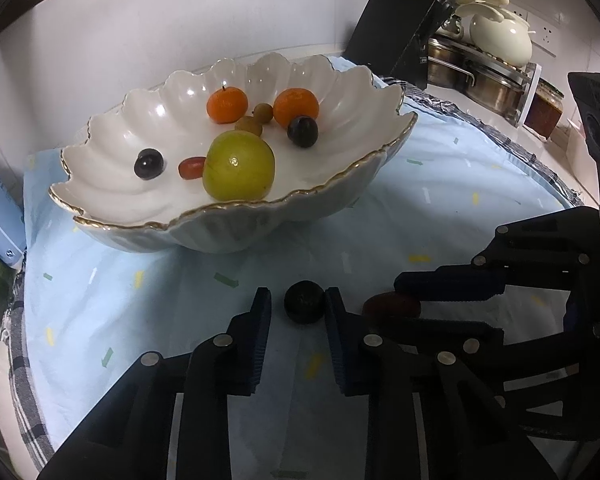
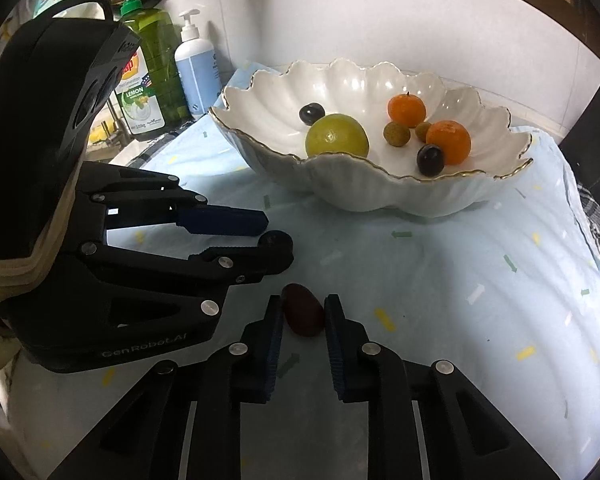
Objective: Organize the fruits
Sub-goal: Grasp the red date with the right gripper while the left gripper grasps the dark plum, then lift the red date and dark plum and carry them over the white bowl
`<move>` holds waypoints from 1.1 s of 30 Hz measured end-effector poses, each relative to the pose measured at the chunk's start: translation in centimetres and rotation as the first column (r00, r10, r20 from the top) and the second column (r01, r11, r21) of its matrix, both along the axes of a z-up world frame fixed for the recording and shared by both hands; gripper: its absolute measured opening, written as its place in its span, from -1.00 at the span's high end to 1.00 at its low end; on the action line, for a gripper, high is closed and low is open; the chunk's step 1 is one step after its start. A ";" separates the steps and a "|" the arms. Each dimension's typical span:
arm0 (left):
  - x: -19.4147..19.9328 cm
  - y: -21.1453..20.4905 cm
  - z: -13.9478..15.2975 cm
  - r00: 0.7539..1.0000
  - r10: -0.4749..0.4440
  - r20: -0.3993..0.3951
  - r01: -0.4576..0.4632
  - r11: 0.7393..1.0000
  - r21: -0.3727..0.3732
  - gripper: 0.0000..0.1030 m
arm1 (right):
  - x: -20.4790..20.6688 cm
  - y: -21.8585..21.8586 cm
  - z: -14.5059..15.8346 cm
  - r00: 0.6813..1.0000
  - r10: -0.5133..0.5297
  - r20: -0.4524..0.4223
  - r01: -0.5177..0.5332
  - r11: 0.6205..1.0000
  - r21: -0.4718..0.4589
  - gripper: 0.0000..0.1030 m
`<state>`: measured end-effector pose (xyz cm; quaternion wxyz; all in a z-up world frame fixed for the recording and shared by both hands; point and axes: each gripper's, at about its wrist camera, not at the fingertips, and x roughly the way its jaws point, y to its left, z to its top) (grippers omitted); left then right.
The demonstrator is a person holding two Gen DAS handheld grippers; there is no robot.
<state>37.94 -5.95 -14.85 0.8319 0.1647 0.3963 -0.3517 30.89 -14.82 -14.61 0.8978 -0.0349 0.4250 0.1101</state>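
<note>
I see bowl [image 1: 340, 204]: green fruit [image 1: 238, 165], two oranges, grapes | left gripper [image 1: 298, 306] jaws clamped on dark grape [image 1: 304, 301] | right gripper [image 2: 302, 312], at 3 o'clock, jaws clamped on red grape [image 2: 303, 315]

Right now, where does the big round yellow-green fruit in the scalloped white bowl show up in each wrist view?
Left wrist view: big round yellow-green fruit sits left of centre, upper half, at the bowl's near rim.
Right wrist view: it sits just right of centre, upper third, behind the near rim.
Shared landmark: the scalloped white bowl, gold-edged.
</note>
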 end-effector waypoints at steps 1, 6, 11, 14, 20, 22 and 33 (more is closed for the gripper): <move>0.0 0.0 0.0 1.000 -0.002 -0.004 0.002 1.000 -0.004 0.57 | 0.0 0.0 0.0 1.000 0.001 0.001 -0.001 1.000 0.001 0.61; -0.2 0.1 0.3 1.000 0.014 0.001 -0.014 1.000 -0.003 0.60 | -0.1 -0.1 0.2 1.000 0.002 0.008 -0.002 1.000 0.007 0.65; -0.6 0.5 1.0 0.999 0.035 0.011 -0.035 0.999 -0.006 0.60 | -0.3 -0.2 0.5 1.000 0.000 0.019 -0.001 1.000 0.014 0.65; -0.8 0.8 1.4 0.999 0.051 0.010 -0.051 0.999 -0.018 0.61 | -0.6 -0.2 0.9 1.000 0.002 0.028 -0.002 1.000 0.016 0.65; -1.7 1.5 2.6 0.995 0.094 0.020 -0.093 0.995 -0.043 0.61 | -1.2 -0.4 1.9 0.999 0.000 0.052 -0.002 1.000 0.021 0.66; -2.0 1.7 3.0 0.994 0.107 0.024 -0.106 0.993 -0.052 0.61 | -1.4 -0.4 2.3 0.998 0.001 0.060 -0.002 1.000 0.026 0.66; -3.7 2.6 6.0 0.974 0.210 0.084 -0.201 0.974 -0.107 0.61 | -2.8 -0.7 4.9 0.991 -0.003 0.137 -0.003 0.999 0.044 0.66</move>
